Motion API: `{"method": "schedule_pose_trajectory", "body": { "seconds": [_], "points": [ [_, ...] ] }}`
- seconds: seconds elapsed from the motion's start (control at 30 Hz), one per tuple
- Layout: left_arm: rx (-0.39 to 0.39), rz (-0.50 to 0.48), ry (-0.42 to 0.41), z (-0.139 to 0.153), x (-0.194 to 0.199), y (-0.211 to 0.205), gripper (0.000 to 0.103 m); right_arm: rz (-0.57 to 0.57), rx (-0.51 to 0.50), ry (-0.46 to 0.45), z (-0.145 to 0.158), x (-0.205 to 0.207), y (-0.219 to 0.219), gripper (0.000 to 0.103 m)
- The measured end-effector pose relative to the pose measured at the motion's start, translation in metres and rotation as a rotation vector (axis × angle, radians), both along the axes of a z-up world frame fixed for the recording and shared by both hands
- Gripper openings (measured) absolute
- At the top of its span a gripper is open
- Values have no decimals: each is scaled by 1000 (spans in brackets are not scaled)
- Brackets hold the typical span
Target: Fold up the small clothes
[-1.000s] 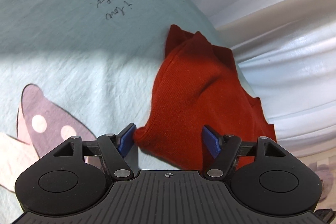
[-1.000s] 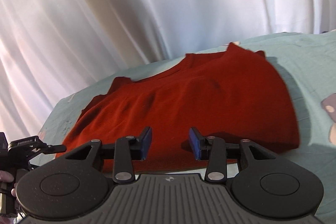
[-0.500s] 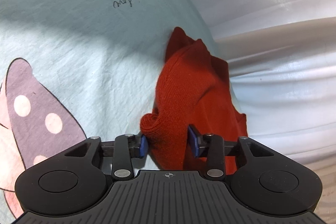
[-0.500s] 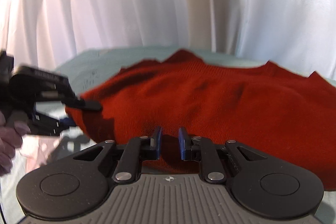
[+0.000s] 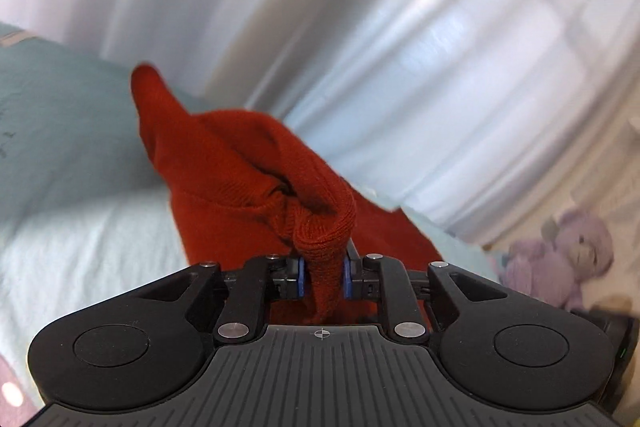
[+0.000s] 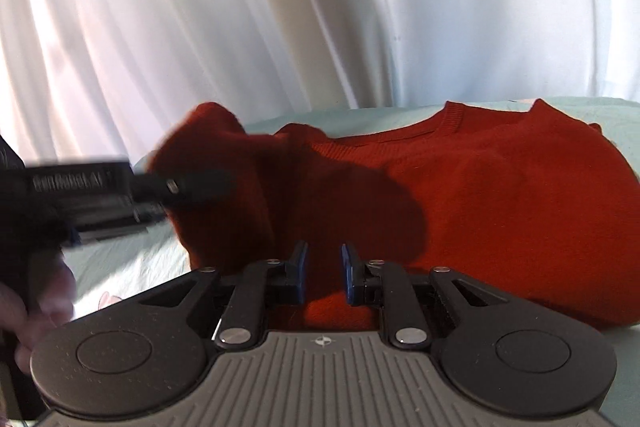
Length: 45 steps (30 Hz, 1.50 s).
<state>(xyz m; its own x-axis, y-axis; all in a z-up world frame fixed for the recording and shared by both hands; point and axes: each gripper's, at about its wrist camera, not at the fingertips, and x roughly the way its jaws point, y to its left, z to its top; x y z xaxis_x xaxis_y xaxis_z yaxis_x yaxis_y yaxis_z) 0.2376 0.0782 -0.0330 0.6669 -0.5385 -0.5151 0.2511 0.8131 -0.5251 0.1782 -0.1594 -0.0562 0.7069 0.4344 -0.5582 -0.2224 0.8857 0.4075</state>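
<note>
A small red knit sweater (image 6: 500, 195) lies on the pale blue bedsheet (image 6: 616, 119), neckline toward the curtain. My left gripper (image 5: 322, 277) is shut on a bunched fold of the sweater (image 5: 248, 179) and holds that end lifted off the bed. It shows blurred in the right wrist view (image 6: 188, 187), at the sweater's left end. My right gripper (image 6: 323, 273) is at the sweater's near edge. Its jaws stand a narrow gap apart with red cloth between them; whether they pinch it is unclear.
White curtains (image 6: 320, 7) hang close behind the bed. The bedsheet (image 5: 60, 131) stretches left. A purple stuffed bear (image 5: 568, 259) sits at the right. The person's hand (image 6: 36, 303) holds the left gripper at the lower left.
My left gripper has closed on the sweater's edge and lifted it, tilting up toward the curtain. My right gripper narrowed its jaws at the near hem, then widened them slightly.
</note>
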Motion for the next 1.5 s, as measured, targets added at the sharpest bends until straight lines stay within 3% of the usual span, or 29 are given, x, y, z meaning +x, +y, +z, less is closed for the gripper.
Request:
{"method": "schedule_pose_trajectory", "body": {
  "seconds": [0.07,0.1,0.17,0.27,0.37,0.47,0.53,0.6,0.7,0.77,0.8,0.9,1.0,1.07,1.13,1.23,1.27,1.33,1.4,1.5],
  "points": [
    [46,-92,49,-17,5,-24,26,-20,34,43,-1,10,-13,25],
    [80,-133,69,-25,6,-34,35,-17,63,75,-3,16,-19,32],
    [127,-137,89,-34,1,-40,38,-13,168,150,-9,26,-32,43],
    [65,-140,84,-24,-11,-20,41,2,387,233,-20,40,-51,56],
    [39,-81,65,-8,-22,3,48,29,469,275,-25,61,-48,63],
    [23,-15,38,0,-29,24,53,69,390,276,-19,82,-27,67],
    [88,16,62,-4,-26,26,52,114,352,271,-11,94,-9,67],
    [136,45,105,-9,-24,29,52,160,250,239,3,102,11,68],
    [131,30,122,-14,-28,30,53,193,92,223,13,113,39,70],
    [169,24,120,-15,-28,26,53,204,-8,190,13,112,55,49],
    [185,20,123,-16,-29,24,54,207,-53,173,13,113,61,21],
    [194,15,144,-19,-31,20,54,195,-98,67,23,97,61,17],
    [192,3,136,-18,-33,15,54,49,-63,-84,50,67,22,16],
    [177,-2,128,-19,-33,12,55,-65,-118,-142,53,49,-6,16],
    [152,-10,137,-24,-28,5,56,-133,-161,-87,37,45,-29,17],
    [120,-15,161,-33,-19,-7,56,-129,-145,68,3,52,-56,22],
    [113,-20,170,-35,-16,-12,56,-127,-126,82,-3,52,-62,25],
    [101,-48,165,-38,-13,-21,57,-142,-78,84,-2,52,-74,52],
    [125,-59,173,-41,-9,-29,57,-163,-54,94,3,55,-79,69],
    [128,-63,196,-47,-7,-33,59,-130,-10,125,5,73,-76,69]
  ]
}}
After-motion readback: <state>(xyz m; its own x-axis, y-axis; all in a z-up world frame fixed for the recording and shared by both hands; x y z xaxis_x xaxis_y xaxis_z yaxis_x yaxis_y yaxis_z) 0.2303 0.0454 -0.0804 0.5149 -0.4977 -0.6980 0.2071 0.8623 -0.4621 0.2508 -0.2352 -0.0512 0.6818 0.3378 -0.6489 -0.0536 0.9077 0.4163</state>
